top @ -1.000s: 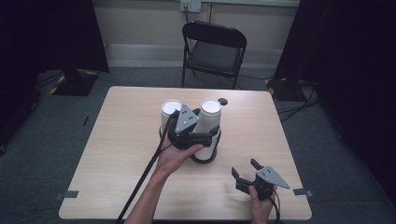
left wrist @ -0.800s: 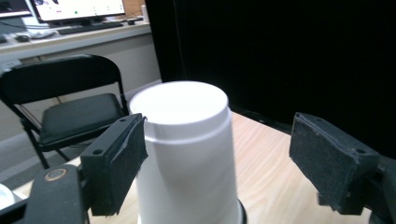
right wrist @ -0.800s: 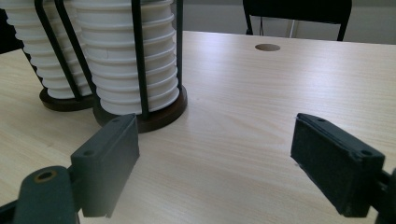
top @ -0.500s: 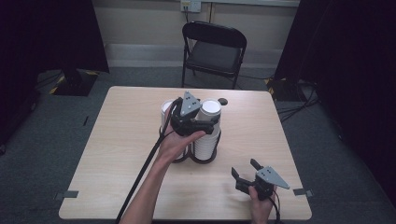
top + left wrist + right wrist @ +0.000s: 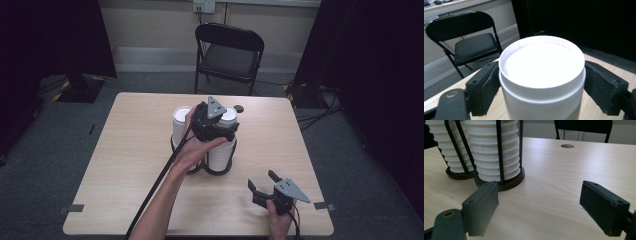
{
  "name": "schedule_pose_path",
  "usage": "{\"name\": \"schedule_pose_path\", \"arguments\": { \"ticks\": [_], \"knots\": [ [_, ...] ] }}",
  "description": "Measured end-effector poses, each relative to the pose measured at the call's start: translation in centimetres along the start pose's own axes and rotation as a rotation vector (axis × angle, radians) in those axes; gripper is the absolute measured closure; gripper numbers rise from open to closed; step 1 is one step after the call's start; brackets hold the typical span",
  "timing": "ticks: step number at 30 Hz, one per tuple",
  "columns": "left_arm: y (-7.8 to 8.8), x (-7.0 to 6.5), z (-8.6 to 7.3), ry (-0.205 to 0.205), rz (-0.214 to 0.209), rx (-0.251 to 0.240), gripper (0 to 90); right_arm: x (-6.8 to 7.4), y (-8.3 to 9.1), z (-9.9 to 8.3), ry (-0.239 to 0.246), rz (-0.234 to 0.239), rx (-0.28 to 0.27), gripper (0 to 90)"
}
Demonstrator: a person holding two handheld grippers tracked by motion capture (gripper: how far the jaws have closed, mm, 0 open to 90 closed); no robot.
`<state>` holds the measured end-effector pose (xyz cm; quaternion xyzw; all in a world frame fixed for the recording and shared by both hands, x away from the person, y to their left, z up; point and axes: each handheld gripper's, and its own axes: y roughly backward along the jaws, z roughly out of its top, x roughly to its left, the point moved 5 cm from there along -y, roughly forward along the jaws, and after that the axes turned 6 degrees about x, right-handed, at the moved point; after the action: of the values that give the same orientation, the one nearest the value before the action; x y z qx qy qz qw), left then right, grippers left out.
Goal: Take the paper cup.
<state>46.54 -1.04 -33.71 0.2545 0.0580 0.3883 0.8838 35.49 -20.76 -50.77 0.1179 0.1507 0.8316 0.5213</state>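
Note:
Two tall stacks of white paper cups stand in black wire holders mid-table: the left stack (image 5: 179, 122) and the right stack (image 5: 220, 152). My left gripper (image 5: 227, 122) is at the top of the right stack. In the left gripper view, its black pads (image 5: 486, 85) press both sides of the top white cup (image 5: 541, 65). My right gripper (image 5: 261, 181) rests open near the table's front right edge. In the right gripper view, it (image 5: 539, 205) faces the right stack (image 5: 496, 152), well short of it, with nothing between its jaws.
The wooden table (image 5: 130, 165) has a small round hole (image 5: 239, 108) behind the stacks. A black folding chair (image 5: 227, 55) stands beyond the far edge. Dark curtains hang at both sides. A black cable (image 5: 160, 180) trails along the left forearm.
My left gripper has moved forward and right, from between the stacks to the top cup of the right stack. The right gripper has stayed still.

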Motion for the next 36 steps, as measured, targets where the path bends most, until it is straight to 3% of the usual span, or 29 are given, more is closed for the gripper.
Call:
{"name": "schedule_pose_path", "arguments": {
  "ticks": [4, 9, 12, 20, 36],
  "knots": [
    [-0.7, -0.1, -0.2, -0.018, 0.000, 0.035, 16.9, 0.0, 0.0, 0.0, 0.001, 0.000, 0.000, 14.9],
    [-1.6, 0.1, -0.6, 0.014, -0.017, 0.051, 18.0, 0.1, 0.0, 0.0, 0.005, 0.001, 0.004, 14.9],
    [-1.9, 0.0, -0.8, -0.002, -0.009, 0.069, 17.8, 0.1, 0.0, 0.0, 0.005, 0.001, 0.006, 14.9],
    [-2.2, 0.2, -0.8, 0.016, -0.021, 0.085, 19.1, 0.0, 0.0, 0.0, 0.005, -0.001, 0.004, 14.9],
    [-1.2, 0.5, -0.1, 0.070, -0.033, -0.006, 19.3, 0.0, -0.1, 0.0, 0.002, -0.003, 0.006, 15.1]
  ]
}}
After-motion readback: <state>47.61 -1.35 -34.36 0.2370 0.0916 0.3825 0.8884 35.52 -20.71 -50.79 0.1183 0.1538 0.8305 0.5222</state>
